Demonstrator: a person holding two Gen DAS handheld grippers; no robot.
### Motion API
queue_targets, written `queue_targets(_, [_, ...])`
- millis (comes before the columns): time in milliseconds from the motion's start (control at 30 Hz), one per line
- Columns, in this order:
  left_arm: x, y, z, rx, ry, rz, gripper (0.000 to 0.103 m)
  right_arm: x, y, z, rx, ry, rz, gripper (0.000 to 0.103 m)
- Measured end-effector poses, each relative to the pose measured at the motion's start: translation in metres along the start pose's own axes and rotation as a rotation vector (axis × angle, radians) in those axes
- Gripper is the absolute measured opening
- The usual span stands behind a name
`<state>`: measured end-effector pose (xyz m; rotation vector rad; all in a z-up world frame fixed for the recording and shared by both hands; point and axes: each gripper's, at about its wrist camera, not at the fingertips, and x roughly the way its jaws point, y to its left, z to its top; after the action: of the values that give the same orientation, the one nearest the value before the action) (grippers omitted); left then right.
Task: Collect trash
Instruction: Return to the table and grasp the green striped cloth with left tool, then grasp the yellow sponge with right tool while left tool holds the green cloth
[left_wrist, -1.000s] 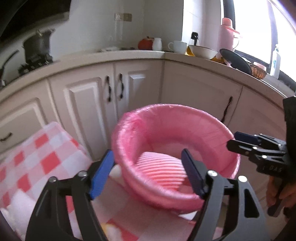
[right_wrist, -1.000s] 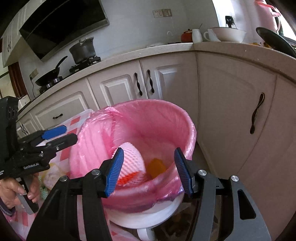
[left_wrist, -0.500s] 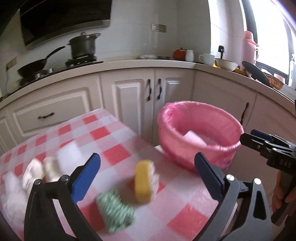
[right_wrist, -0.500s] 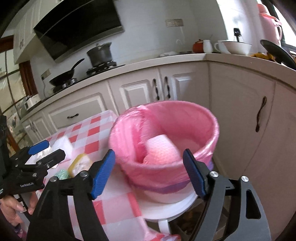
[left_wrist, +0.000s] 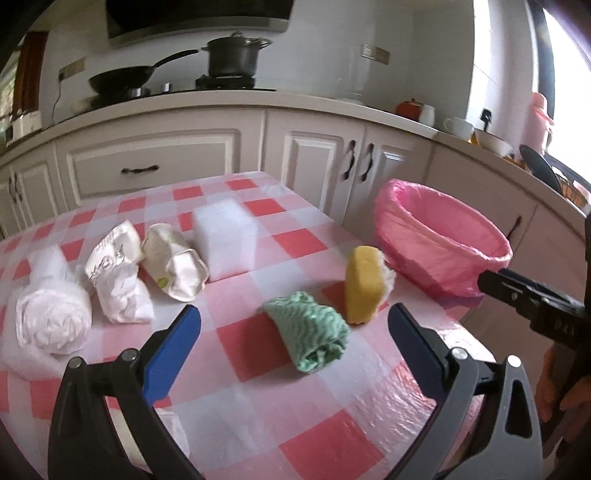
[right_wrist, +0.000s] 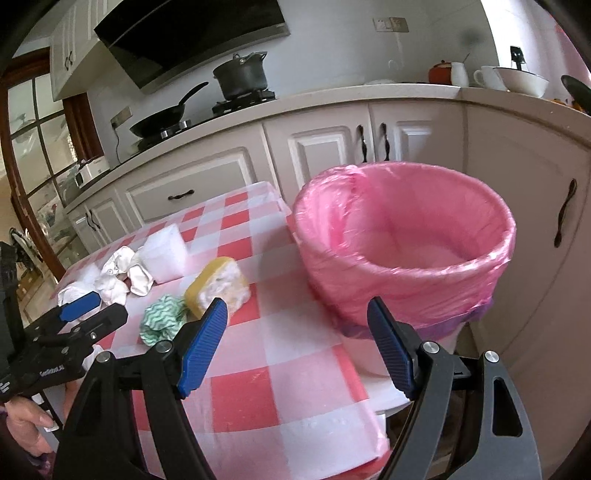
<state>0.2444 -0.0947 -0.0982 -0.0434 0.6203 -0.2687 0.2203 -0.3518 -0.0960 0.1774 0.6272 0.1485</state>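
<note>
Two empty grippers above trash.

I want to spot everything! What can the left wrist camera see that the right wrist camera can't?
Only the left wrist view shows the pink flask by the window and the rolled white plastic bag in full. Only the right wrist view shows the inside of the pink-lined trash bin and the glass-paned door. Both show the yellow sponge, the green wavy-patterned cloth, the white foam block and the red-checked tablecloth.
</note>
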Motion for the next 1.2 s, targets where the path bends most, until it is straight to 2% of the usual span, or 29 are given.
queue_targets(233, [0.015, 0.003, 0.0, -0.033, 0.035, 0.022, 0.097, 0.006, 0.004, -0.003, -0.006, 0.022, 0.002, 0.074])
queue_targets(500, [0.044, -0.018, -0.003, 0.016, 0.133, 0.009, 0.072, 0.012, 0.006, -0.003, 0.0, 0.033, 0.013, 0.074])
queue_targets(633, [0.053, -0.02, -0.008, 0.031, 0.173, -0.008, 0.045, 0.017, 0.01, -0.002, 0.003, 0.038, 0.026, 0.074])
queue_targets(767, [0.046, -0.016, -0.01, 0.033, 0.145, -0.015, 0.037, 0.022, 0.015, -0.003, 0.008, 0.044, 0.038, 0.074])
queue_targets(1000, [0.015, 0.0, -0.007, -0.006, 0.064, 0.003, 0.036, 0.037, 0.039, -0.004, -0.004, 0.058, 0.06, 0.074])
queue_targets(1200, [-0.01, 0.009, -0.005, 0.006, -0.019, 0.06, 0.036, 0.063, 0.061, -0.002, -0.013, 0.088, 0.066, 0.074])
